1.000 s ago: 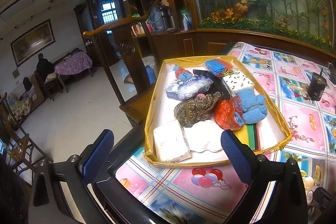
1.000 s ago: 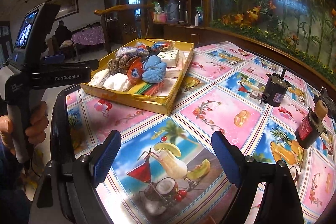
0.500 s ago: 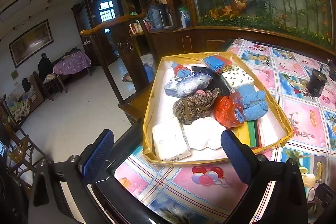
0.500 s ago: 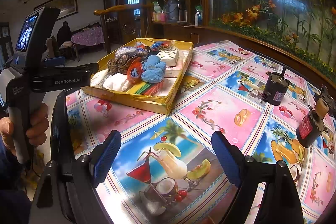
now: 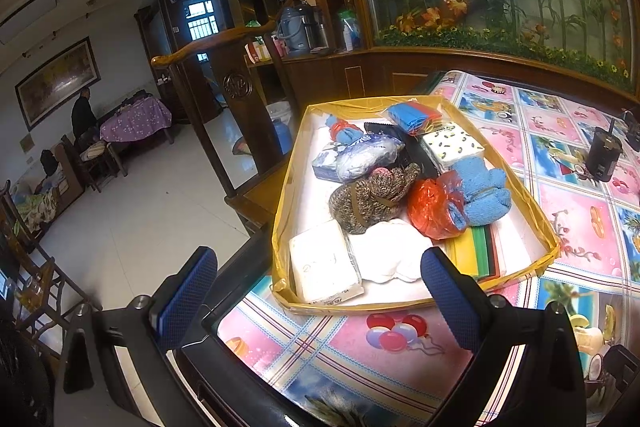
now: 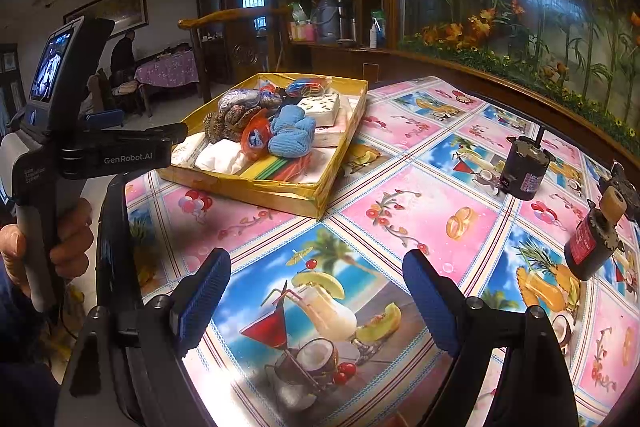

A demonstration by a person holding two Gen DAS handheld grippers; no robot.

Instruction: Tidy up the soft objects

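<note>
A shallow yellow tray [image 5: 516, 183] stands at the table's left end, also in the right wrist view [image 6: 280, 193]. It holds soft things: a blue knit bundle [image 5: 482, 193], an orange plastic bag [image 5: 430, 211], a brown knit bundle [image 5: 370, 197], white cloth [image 5: 386, 255], a white tissue pack [image 5: 322, 269], a spotted tissue pack [image 5: 452, 145] and coloured felt sheets [image 5: 480, 251]. My left gripper [image 5: 320, 297] is open and empty just before the tray's near edge. My right gripper [image 6: 316, 301] is open and empty over the tablecloth, well short of the tray.
The table wears a bright picture tablecloth [image 6: 400, 211]. A dark motor-like cylinder [image 6: 524, 169] and a red-labelled one [image 6: 592, 245] stand to the right. The left gripper's handle [image 6: 60, 147] and the hand holding it sit left of the tray. The table's left edge drops to the floor [image 5: 132, 227].
The left gripper has crept slightly closer to the tray. The right gripper has barely moved. Both stay open.
</note>
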